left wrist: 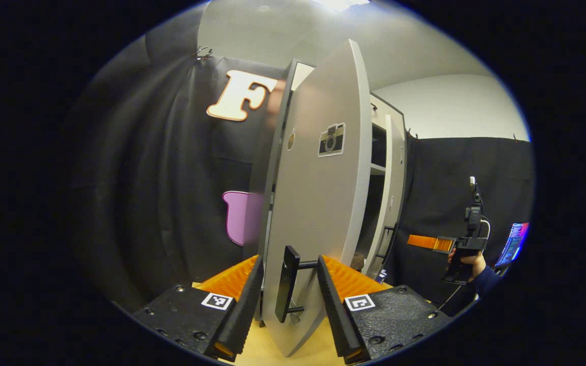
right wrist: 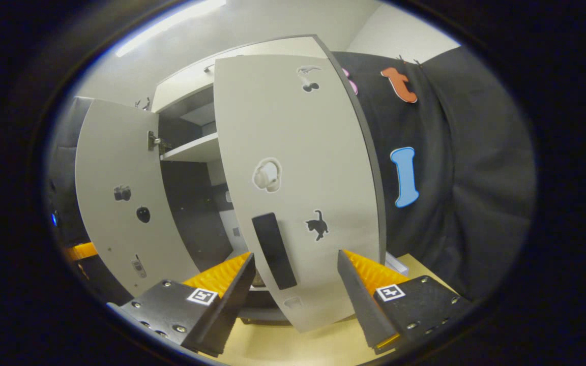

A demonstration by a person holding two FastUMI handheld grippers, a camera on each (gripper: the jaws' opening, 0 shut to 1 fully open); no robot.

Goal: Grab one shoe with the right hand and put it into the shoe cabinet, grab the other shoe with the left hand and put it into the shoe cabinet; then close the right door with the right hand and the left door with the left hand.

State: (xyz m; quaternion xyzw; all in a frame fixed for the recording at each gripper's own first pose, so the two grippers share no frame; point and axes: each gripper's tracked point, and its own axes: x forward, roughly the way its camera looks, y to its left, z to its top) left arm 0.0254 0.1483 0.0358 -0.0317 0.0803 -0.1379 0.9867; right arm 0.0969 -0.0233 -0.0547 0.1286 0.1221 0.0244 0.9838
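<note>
The tall pale grey shoe cabinet (right wrist: 191, 109) stands on the light wooden desk (right wrist: 323, 345) against the black cloth wall, with a shelf visible in its dark interior. Both flat grey doors stand ajar.

In the left gripper view, the left door (left wrist: 318, 203) is seen nearly edge-on and close up, swung outward, with a camera sticker on its face. Its black bar handle (left wrist: 287, 282) sits between the fingers of the left claw (left wrist: 288, 305), which is spread wide with clear gaps on either side, neither finger pressing on the handle.

In the right gripper view, the right door (right wrist: 303, 168) fills the middle, carrying headphone and black cat stickers. Its black handle (right wrist: 273, 250) lies just ahead of the right claw (right wrist: 295, 300), whose fingers are wide apart and point at the door's lower part; I cannot tell whether they touch it.

Far right in the left gripper view, a hand (left wrist: 468, 262) in a dark sleeve holds the other gripper upright, away from the cabinet. The shoes cannot be made out.
</note>
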